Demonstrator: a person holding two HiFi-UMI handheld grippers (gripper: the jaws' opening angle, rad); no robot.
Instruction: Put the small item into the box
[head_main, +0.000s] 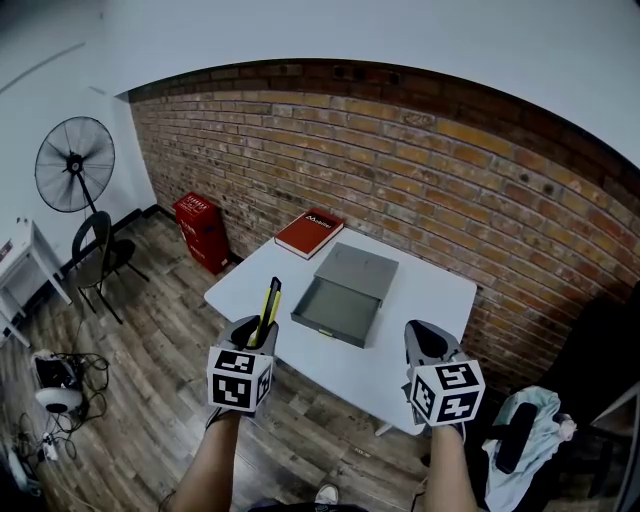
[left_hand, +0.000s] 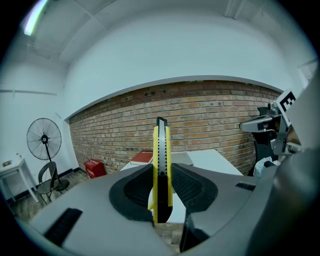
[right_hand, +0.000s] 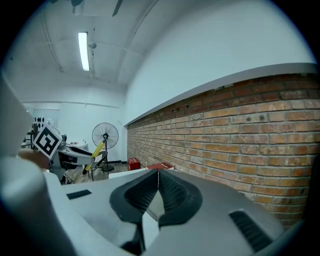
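The left gripper (left_hand: 161, 189) pinches the yellow knife (left_hand: 161, 150) upright in its jaws, ready for the open box (head_main: 338, 312). On the right gripper (right_hand: 158, 176) the jaws meet, empty.

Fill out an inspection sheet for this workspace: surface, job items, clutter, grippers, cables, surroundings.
Surface: white table, mostly bare, set against the brick wall.
Job's things: grey box on the table, open with its lid laid back, inside looks empty; yellow utility knife held off the table.
Clutter: red book at the table's far left corner.
Grippers: left gripper fingers closed on the utility knife; right gripper fingers together, nothing between them.
Cables: a tangle of cables on the floor to the left; nothing seen on the table.
Surroundings: fan, chair, red crate, wooden floor.
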